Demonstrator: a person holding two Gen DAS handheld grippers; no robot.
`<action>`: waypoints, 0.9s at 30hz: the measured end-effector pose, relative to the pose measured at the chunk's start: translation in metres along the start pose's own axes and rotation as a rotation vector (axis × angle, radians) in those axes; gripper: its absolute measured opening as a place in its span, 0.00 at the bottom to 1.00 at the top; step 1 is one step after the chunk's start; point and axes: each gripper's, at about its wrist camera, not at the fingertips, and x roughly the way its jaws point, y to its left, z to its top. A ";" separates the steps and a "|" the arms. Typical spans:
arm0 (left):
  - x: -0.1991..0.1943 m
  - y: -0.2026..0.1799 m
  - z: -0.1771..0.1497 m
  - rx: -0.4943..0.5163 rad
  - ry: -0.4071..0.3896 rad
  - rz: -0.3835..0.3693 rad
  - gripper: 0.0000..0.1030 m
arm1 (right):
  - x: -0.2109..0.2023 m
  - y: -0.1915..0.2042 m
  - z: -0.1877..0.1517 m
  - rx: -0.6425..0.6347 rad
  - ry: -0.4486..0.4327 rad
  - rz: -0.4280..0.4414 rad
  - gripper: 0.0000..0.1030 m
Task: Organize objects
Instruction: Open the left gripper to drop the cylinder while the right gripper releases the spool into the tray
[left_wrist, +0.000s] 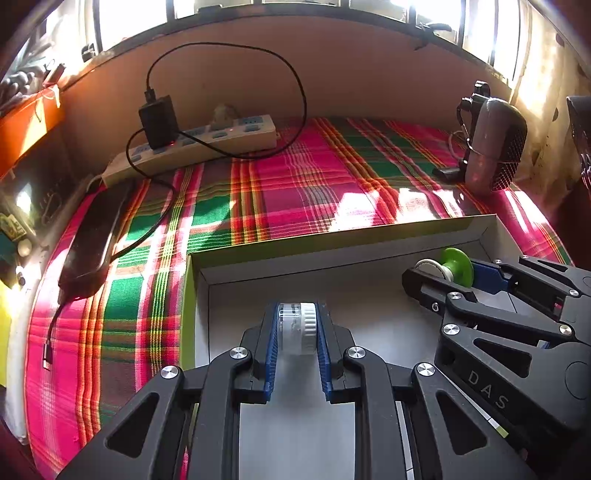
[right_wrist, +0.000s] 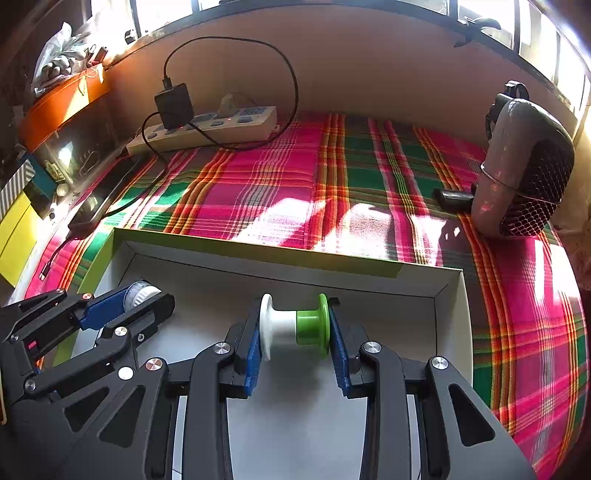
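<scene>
A small white and clear roll (left_wrist: 297, 325), like a tape dispenser wheel, sits clamped between the blue pads of the left gripper (left_wrist: 297, 332), whose jaws stand nearly closed on it. It hangs over the pale floor of an open cardboard box (left_wrist: 332, 251) with a green outer rim, towards the box's left side. Beside it, towards the right side of the same box, the right gripper (right_wrist: 295, 328) pinches a spool (right_wrist: 295, 326), half white and half green, endwise between its pads, one flange against each; its jaws too are narrow, closed on the spool. Whether either thing already touches the box floor I cannot tell.

The step in hand looks like placing: both held things are inside the box walls and low, so the putting-away part of the tidying seems close to done for these two. The next move probably calls for settling each piece on the box floor and then spreading the jaws gently, since both are round and could roll once freed. The two grippers are near each other, so withdrawing them needs care.

The box rests on a plaid cloth (right_wrist: 280, 177) of pink, green and orange. Farther off lie a power strip (right_wrist: 207, 127) with a black charger (right_wrist: 174, 105), and a dark meshed device (right_wrist: 524, 173) at the right.
</scene>
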 end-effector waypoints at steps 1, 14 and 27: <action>0.001 -0.001 0.000 0.004 0.002 0.005 0.17 | 0.000 0.000 0.000 0.000 -0.002 0.000 0.32; 0.001 -0.004 0.001 0.007 0.008 -0.004 0.23 | -0.001 -0.007 0.000 0.032 -0.004 -0.021 0.43; -0.014 -0.001 -0.002 -0.015 -0.015 -0.001 0.27 | -0.012 -0.007 -0.001 0.042 -0.023 -0.026 0.43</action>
